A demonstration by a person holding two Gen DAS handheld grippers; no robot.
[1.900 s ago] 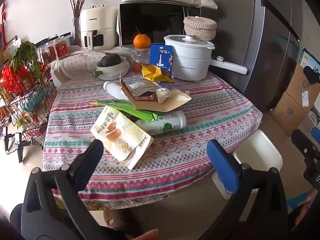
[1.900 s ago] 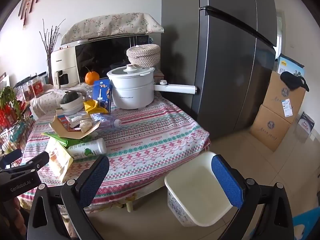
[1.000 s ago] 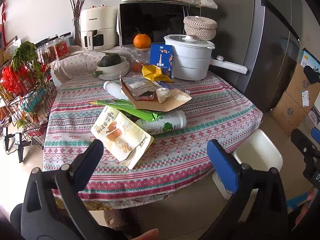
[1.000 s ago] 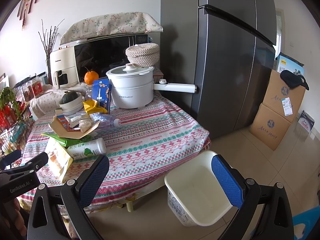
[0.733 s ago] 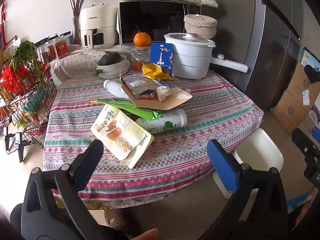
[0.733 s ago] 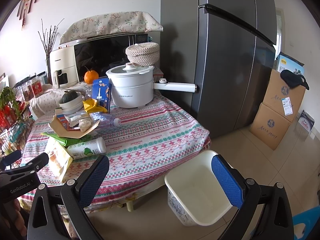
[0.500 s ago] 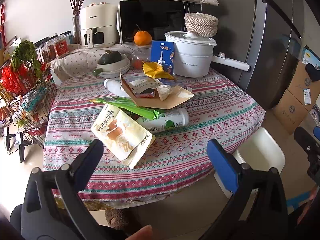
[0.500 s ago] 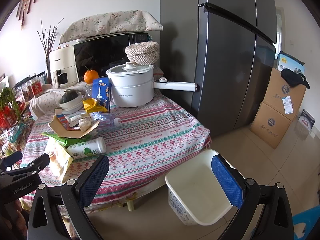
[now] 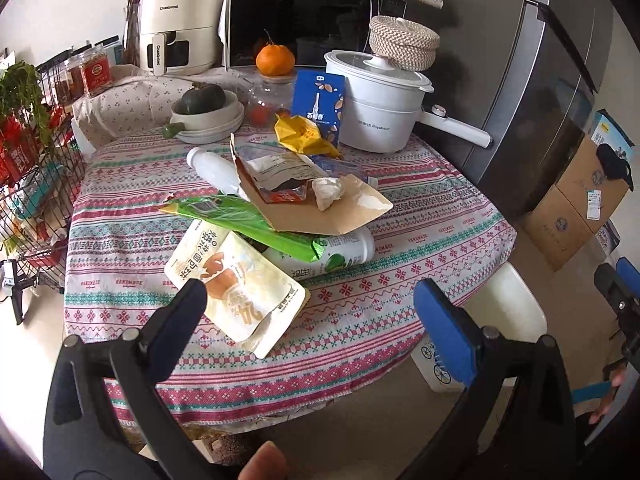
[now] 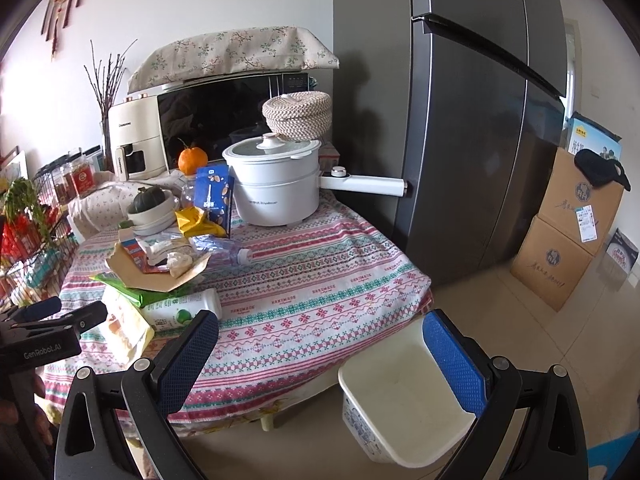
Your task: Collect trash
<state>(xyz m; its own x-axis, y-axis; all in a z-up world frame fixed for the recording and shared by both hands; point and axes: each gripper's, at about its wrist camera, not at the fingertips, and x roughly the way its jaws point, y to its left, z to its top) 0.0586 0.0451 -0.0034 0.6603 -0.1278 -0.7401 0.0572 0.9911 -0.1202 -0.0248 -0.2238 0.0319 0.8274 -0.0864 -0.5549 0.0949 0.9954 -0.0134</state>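
With both the left gripper [image 9: 308,308] and right gripper [image 10: 320,340] spread wide and empty, the snack pouch [image 9: 236,288] overhanging the tabletop [image 9: 400,296] edge could slide floorward, missing the bin [image 10: 404,396]

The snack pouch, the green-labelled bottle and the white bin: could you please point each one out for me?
snack pouch [image 9: 236,284]: left wrist view, middle of its printed face.
green-labelled bottle [image 9: 340,254]: left wrist view, its label.
white bin [image 10: 396,394]: right wrist view, bare inner floor.

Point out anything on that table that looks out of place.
Litter heaped mid-table: a torn cardboard piece over a green wrapper, a tipped-over bottle, an opened snack pouch. The white bin looks empty.
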